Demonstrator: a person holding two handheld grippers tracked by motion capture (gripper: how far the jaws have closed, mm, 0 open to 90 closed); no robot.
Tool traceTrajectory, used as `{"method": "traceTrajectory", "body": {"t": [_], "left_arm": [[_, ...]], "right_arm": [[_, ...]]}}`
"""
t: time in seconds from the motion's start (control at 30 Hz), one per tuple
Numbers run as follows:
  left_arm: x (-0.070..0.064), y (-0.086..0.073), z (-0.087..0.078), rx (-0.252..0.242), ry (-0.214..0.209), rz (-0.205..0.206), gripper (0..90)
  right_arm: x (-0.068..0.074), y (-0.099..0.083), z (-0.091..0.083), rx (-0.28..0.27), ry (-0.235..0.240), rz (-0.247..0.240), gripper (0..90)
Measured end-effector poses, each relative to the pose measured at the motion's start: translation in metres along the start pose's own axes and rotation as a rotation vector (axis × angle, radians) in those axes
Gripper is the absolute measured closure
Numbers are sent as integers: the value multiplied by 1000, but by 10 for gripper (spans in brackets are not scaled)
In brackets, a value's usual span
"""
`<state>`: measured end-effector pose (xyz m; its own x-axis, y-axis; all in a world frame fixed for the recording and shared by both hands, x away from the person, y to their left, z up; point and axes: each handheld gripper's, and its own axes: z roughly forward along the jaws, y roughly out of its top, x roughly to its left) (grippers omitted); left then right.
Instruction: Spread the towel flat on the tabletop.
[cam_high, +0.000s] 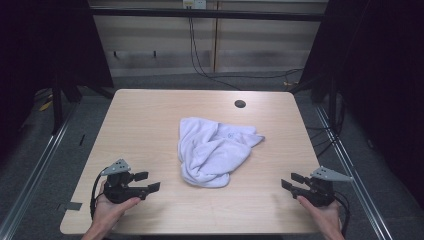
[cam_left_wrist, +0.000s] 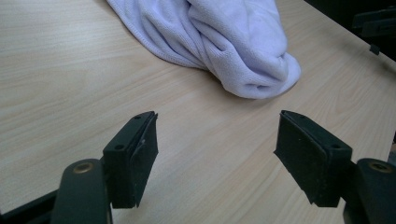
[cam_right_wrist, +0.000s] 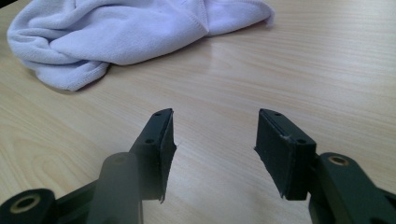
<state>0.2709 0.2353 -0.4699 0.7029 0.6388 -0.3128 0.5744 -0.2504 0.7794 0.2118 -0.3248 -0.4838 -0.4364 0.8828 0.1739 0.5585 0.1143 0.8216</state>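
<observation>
Fingers (cam_left_wrist: 133, 156) of the left gripper (cam_high: 146, 182) stood apart over bare wood, gripping nothing, and those (cam_right_wrist: 159, 149) of the right gripper (cam_high: 291, 181) were likewise spread and empty. A crumpled white towel (cam_high: 214, 150) lay near the middle of the table (cam_high: 150, 110), between the two grippers and well apart from both. Each gripper sat near the table's front edge, held in a hand, jaws pointing inward toward the towel. A dark round hole (cam_high: 240, 104) marked the tabletop beyond the towel.
</observation>
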Motion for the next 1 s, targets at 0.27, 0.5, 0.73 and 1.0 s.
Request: {"method": "traceTrajectory", "body": {"t": [0.27, 0.5, 0.73, 1.0], "left_arm": [[1, 5, 10, 19, -8, 7, 355], [-1, 20, 22, 12, -13, 76, 485], [-5, 45, 68, 20, -75, 87, 552], [-8, 50, 122, 128, -71, 140, 613]], "right_arm": [[3, 5, 9, 35, 50, 5, 451], [23, 12, 11, 38, 80, -45, 442], [55, 23, 25, 53, 145, -114, 418], [53, 44, 64, 81, 184, -117, 405]]}}
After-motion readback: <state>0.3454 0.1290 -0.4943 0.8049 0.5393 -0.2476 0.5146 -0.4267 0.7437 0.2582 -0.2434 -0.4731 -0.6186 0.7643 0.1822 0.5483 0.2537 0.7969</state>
